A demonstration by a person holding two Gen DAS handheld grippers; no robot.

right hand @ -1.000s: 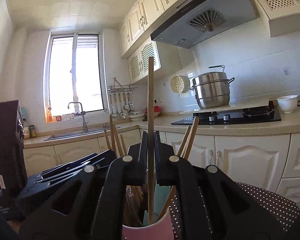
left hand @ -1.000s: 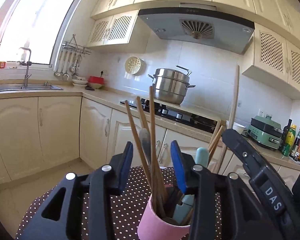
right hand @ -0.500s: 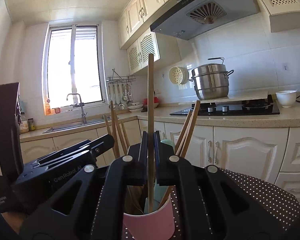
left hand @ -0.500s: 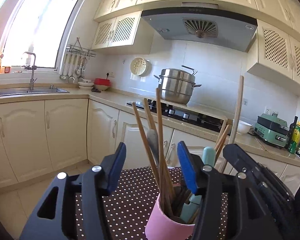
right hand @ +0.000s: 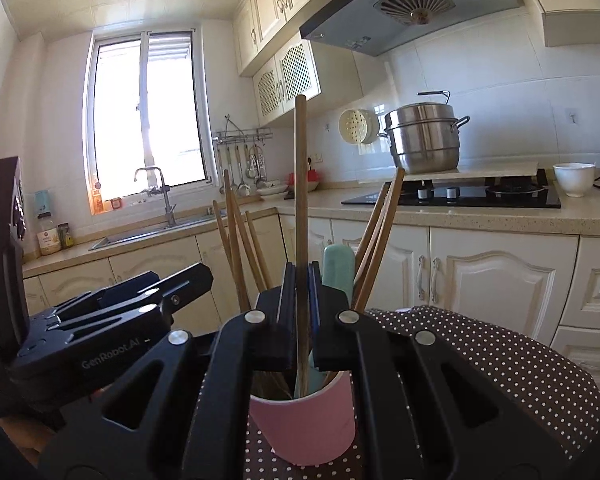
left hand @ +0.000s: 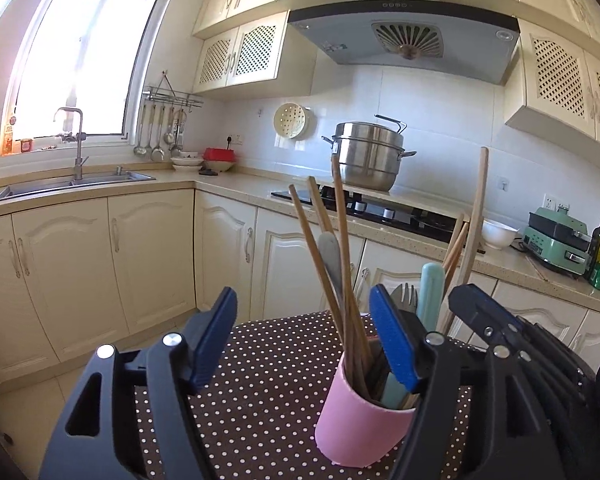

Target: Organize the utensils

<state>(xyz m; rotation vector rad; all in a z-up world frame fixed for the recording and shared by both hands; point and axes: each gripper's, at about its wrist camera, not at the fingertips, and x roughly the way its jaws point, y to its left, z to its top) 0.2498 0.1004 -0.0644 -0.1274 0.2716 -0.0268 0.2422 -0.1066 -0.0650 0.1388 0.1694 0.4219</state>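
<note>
A pink cup (left hand: 360,424) stands on a brown polka-dot cloth (left hand: 268,364) and holds several wooden chopsticks (left hand: 340,248), a grey handle, a mint-green handle (left hand: 430,296) and a fork. My left gripper (left hand: 304,340) is open, its blue pads either side of the chopsticks above the cup's left part. My right gripper (right hand: 300,312) is shut on a long wooden stick (right hand: 300,184) that stands upright with its lower end inside the pink cup (right hand: 304,428). The right gripper also shows at the right of the left wrist view (left hand: 500,344), with its stick (left hand: 478,208).
The polka-dot cloth (right hand: 500,368) covers a small table with edges close on the far side. Beyond it are cream kitchen cabinets (left hand: 100,272), a sink (left hand: 72,182), a black hob (right hand: 460,194) with a steel pot (right hand: 424,140), and a white bowl (right hand: 574,178).
My left gripper has drawn back and to the left, so the cup now sits lower right between its fingers. The right gripper still holds the stick in the cup.
</note>
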